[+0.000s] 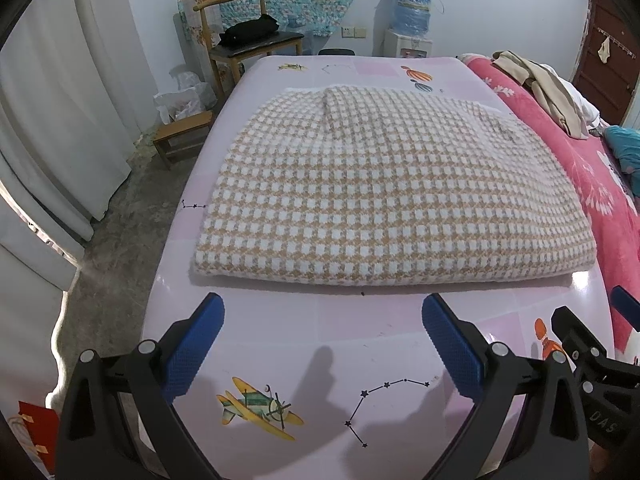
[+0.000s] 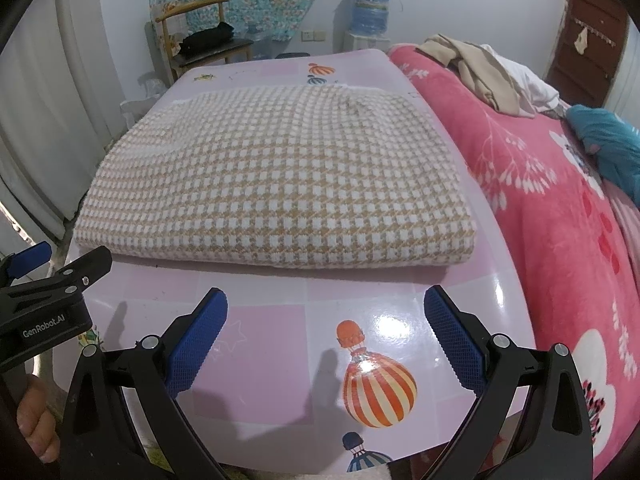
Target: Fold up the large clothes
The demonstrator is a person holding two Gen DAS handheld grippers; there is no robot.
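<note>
A tan-and-white checked garment (image 1: 360,192) (image 2: 280,176) lies folded into a thick rectangle on the pink patterned table (image 1: 340,332) (image 2: 260,320). My left gripper (image 1: 323,316) hovers open just short of its near folded edge, nothing between the blue pads. My right gripper (image 2: 326,308) is also open and empty, in front of the same near edge, toward the garment's right half. The left gripper's body (image 2: 48,300) shows at the left edge of the right wrist view, with a hand (image 2: 36,420) on its handle. The right gripper (image 1: 592,344) shows at the right edge of the left wrist view.
A bed with a pink flowered blanket (image 2: 560,208) borders the table's right side, with beige clothes (image 2: 476,68) and a teal item (image 2: 608,140) on it. A wooden chair (image 1: 248,36) with black cloth, a small stool (image 1: 180,136) and a water dispenser (image 1: 412,20) stand beyond and left.
</note>
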